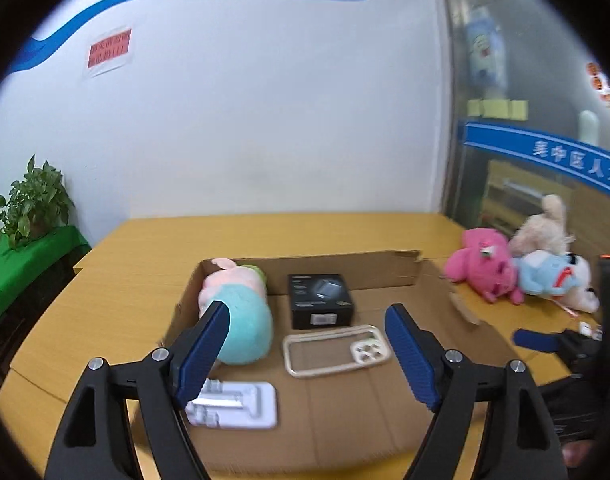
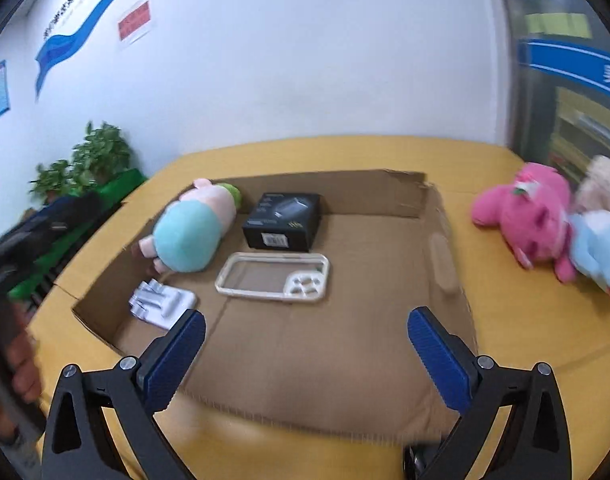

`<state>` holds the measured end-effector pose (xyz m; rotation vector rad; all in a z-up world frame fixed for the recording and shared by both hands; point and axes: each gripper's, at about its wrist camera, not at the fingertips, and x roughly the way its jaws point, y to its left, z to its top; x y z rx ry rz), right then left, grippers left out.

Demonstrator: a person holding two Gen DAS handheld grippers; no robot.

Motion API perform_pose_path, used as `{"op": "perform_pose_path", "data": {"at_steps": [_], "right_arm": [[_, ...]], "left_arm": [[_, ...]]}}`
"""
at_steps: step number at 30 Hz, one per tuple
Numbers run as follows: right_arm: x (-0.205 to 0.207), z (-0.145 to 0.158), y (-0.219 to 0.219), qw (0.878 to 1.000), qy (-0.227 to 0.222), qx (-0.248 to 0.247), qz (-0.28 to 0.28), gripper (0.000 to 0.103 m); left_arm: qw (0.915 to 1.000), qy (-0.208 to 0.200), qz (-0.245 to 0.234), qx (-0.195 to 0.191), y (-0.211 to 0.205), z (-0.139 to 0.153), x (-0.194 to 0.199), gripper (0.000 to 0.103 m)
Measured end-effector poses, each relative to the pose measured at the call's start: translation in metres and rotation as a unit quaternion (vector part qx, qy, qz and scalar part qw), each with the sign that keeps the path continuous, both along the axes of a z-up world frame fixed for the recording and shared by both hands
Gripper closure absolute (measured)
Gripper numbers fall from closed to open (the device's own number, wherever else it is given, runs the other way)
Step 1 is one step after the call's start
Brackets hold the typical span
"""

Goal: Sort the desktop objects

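Note:
A shallow cardboard box point(image 1: 345, 264) point(image 2: 337, 184) lies on the yellow table point(image 1: 125, 288) point(image 2: 505, 320). Inside it lie a pink-and-teal plush point(image 1: 241, 312) point(image 2: 189, 232), a black carton point(image 1: 319, 300) point(image 2: 283, 220), a clear phone case point(image 1: 337, 350) point(image 2: 275, 276) and a white plastic tray point(image 1: 233, 404) point(image 2: 163, 300). My left gripper point(image 1: 307, 312) hovers open over the box with nothing between its blue pads. My right gripper point(image 2: 307, 320) hangs open above the box's near half, also with nothing in it. Its blue fingertip point(image 1: 533, 340) shows at the right edge of the left wrist view.
A pink plush point(image 1: 485, 276) point(image 2: 533, 216), a cream plush point(image 1: 541, 228) point(image 2: 601, 184) and a light-blue-and-white plush point(image 1: 557, 280) point(image 2: 601, 248) lie on the table right of the box. Potted plants point(image 1: 29, 200) point(image 2: 93, 160) stand on a green-covered shelf at left. A glass door is at right.

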<state>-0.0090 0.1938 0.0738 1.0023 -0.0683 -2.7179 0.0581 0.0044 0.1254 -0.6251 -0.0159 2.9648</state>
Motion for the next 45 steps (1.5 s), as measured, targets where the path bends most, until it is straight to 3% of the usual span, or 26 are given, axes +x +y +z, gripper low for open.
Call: {"op": "perform_pose_path", "data": {"at_steps": [7,15,18,45], "right_arm": [[0.047,-0.008,-0.009,0.999,0.001,0.02,-0.025,0.0],[0.079,0.008,-0.015,0.999,0.022,0.046,-0.011,0.0],[0.084,0.01,-0.019,0.998,0.023,0.053,-0.006,0.0],[0.096,0.01,-0.031,0.997,0.036,0.073,0.003,0.0]], "left_arm": [[0.9992,0.018,0.002,-0.036,0.011,-0.007,0.033,0.023],[1.0,0.004,0.003,-0.002,0.003,-0.016,0.057,0.023],[0.9999,-0.014,0.0,-0.003,0.002,-0.022,0.054,0.023],[0.9992,-0.036,-0.014,0.006,-0.002,-0.033,0.053,0.023]]}}
